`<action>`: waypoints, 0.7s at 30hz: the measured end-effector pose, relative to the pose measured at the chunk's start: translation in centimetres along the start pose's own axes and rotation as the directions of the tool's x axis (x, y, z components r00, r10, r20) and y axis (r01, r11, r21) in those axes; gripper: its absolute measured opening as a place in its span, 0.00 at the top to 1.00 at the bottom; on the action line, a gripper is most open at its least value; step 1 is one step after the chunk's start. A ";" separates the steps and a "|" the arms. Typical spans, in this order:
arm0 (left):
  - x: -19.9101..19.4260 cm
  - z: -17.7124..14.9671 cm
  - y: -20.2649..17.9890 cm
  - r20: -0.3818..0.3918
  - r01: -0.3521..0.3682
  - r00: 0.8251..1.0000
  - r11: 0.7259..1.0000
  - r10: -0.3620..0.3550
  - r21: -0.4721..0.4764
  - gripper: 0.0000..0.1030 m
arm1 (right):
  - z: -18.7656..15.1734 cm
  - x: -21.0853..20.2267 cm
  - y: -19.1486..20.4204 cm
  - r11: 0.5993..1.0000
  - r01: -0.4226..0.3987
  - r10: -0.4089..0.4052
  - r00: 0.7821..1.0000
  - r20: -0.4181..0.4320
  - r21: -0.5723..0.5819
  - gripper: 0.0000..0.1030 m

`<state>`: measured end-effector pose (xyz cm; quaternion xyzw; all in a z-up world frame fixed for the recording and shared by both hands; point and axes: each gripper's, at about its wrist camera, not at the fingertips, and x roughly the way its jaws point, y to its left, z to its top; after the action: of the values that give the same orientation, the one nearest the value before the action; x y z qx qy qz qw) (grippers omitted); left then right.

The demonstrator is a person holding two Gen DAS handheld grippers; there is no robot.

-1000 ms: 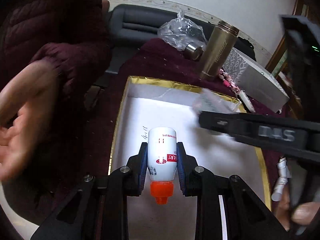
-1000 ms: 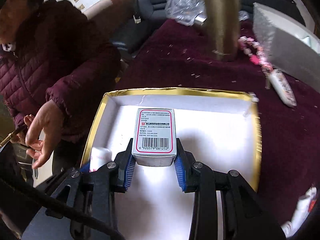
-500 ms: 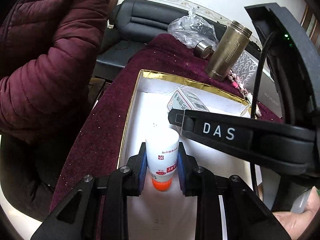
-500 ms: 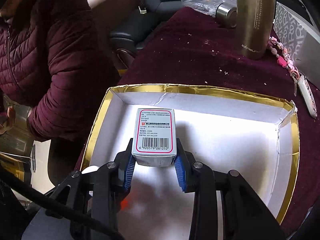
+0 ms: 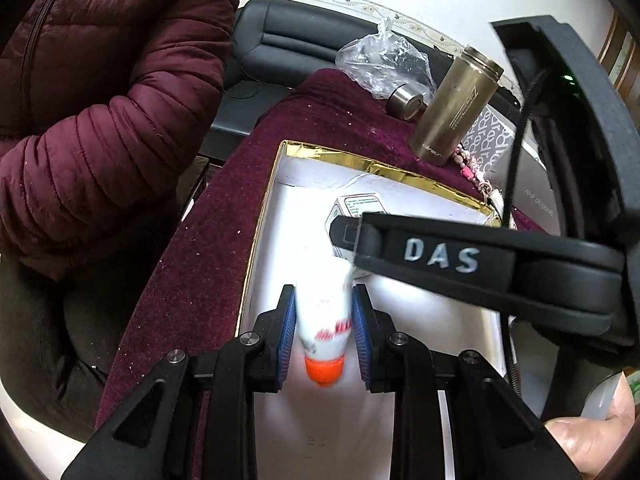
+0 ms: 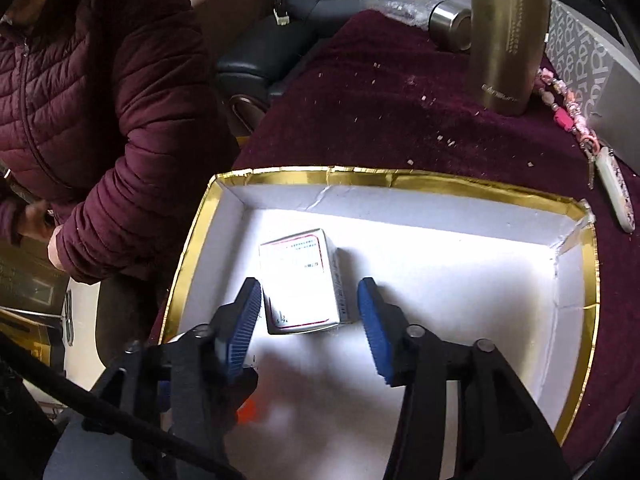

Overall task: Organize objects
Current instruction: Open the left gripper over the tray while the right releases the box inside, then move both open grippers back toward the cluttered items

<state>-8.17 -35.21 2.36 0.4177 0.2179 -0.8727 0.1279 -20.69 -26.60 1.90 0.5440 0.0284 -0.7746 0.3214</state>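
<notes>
Two grippers work over the gold-rimmed tray (image 6: pixel 591 280). The left gripper (image 5: pixel 323 320) is clamped on the white bottle (image 5: pixel 324 312), its long axis running away from the camera, orange cap nearest. The right gripper (image 6: pixel 310 320) is spread wide around the small box (image 6: pixel 300 280), which lies flat on the tray floor, lengthwise away from the camera

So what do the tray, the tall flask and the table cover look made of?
Tray: likely cardboard, torn white walls, creased shiny gold foil rim. Flask: probably metal, brushed brass-coloured sheen. Table cover: seemingly velvet-like cloth, matte maroon nap holding white crumbs.
</notes>
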 end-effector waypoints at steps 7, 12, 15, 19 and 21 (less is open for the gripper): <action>-1.9 -0.1 0.3 0.060 0.036 0.998 0.999 -0.035 -0.013 0.66 | -1.1 -2.9 -1.0 0.999 -0.042 0.040 0.998 0.053 0.031 0.43; -3.0 -0.2 0.5 0.094 0.064 0.994 0.998 -0.062 -0.019 0.66 | -3.4 -7.3 -2.0 0.996 -0.085 0.080 0.992 0.098 0.041 0.43; -3.7 -0.4 0.1 0.112 0.081 0.990 0.997 -0.080 -0.003 0.66 | -4.7 -10.0 -3.0 0.990 -0.130 0.123 0.984 0.131 0.049 0.43; -4.4 -0.6 -0.7 0.139 0.093 0.986 0.995 -0.096 0.030 0.66 | -8.9 -13.9 -4.7 0.983 -0.179 0.167 0.965 0.202 0.041 0.43; -5.0 -0.8 -1.1 0.151 0.105 0.982 0.993 -0.112 0.055 0.66 | -12.1 -15.9 -5.7 0.982 -0.185 0.169 0.955 0.245 0.042 0.41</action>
<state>-5.04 -33.66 6.14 0.3395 0.2093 -0.9129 0.0867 -10.52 -9.92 8.98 0.4568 -0.0844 -0.8032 0.3730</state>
